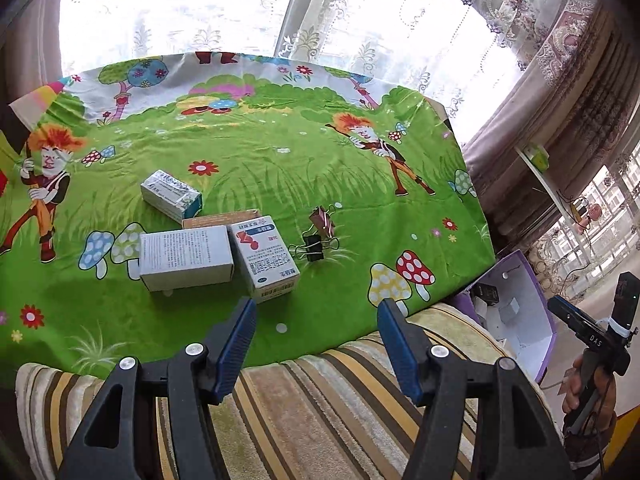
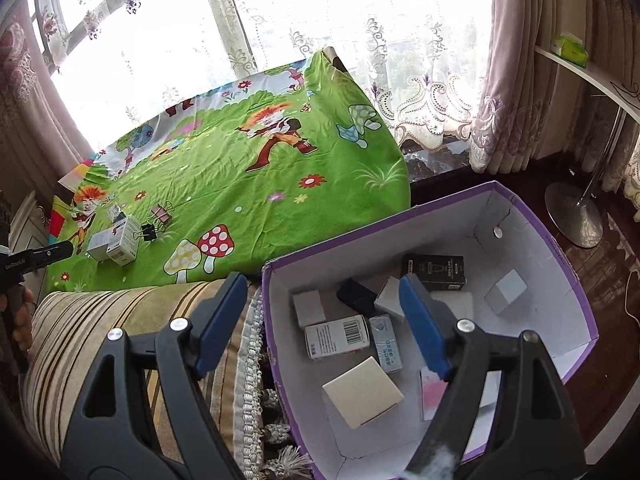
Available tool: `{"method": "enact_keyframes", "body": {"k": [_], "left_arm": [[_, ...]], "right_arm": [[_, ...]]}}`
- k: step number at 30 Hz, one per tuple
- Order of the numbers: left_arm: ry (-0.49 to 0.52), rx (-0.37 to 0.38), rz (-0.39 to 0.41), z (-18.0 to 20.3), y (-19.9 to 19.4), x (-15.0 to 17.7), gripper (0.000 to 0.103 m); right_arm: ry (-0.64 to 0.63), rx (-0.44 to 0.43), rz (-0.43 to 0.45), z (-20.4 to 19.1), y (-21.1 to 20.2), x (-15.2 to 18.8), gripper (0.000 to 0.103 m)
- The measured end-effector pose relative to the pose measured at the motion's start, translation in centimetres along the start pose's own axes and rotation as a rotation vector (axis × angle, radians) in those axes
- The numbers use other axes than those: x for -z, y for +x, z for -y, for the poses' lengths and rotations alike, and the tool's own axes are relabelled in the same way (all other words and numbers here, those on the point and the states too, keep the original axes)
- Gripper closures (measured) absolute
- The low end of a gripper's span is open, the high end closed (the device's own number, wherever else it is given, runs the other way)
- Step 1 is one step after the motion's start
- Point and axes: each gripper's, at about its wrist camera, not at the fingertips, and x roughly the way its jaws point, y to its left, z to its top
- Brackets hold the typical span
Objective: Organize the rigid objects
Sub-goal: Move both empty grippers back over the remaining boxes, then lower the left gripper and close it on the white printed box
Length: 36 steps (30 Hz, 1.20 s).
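Observation:
Small cartons lie on the green cartoon cloth (image 1: pixel 280 152): a grey-white box (image 1: pixel 185 257), a white and blue medicine box (image 1: pixel 265 258) beside it, and a blue-white box (image 1: pixel 171 195) farther back. Two binder clips (image 1: pixel 318 236) lie right of them. My left gripper (image 1: pixel 316 318) hovers open and empty just in front of the medicine box. My right gripper (image 2: pixel 322 318) hangs open and empty over the near left rim of the purple storage box (image 2: pixel 560 264), which holds several small cartons, among them a black one (image 2: pixel 434 270) and a barcoded white one (image 2: pixel 338 336).
A striped cushion (image 1: pixel 320 392) runs along the cloth's near edge. The purple storage box (image 1: pixel 520 320) stands off the cloth's right corner. Lace curtains and a bright window lie behind. A lamp base (image 2: pixel 576 216) and a white shelf (image 2: pixel 580 68) stand at the right.

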Motion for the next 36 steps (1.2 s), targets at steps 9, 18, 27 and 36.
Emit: {"method": "enact_keyframes", "body": {"k": [9, 18, 27, 36], "left_arm": [[-0.197, -0.132, -0.067, -6.5, 3.0, -2.1, 0.017], [-0.187, -0.201, -0.128, -7.3, 6.4, -3.4, 0.013], [-0.172, -0.252, -0.123, -7.9, 7.1, -3.9, 0.008], [-0.098, -0.289, -0.140, -7.6, 7.8, -3.9, 0.007]], "right_arm": [[-0.093, -0.034, -0.011, -4.5, 0.6, -1.4, 0.019], [-0.229, -0.085, -0.022, -10.8, 1.6, -2.5, 0.017], [-0.374, -0.144, -0.056, -17.5, 3.2, -2.7, 0.016], [-0.498, -0.182, -0.129, -23.3, 5.6, -1.4, 0.016]]}}
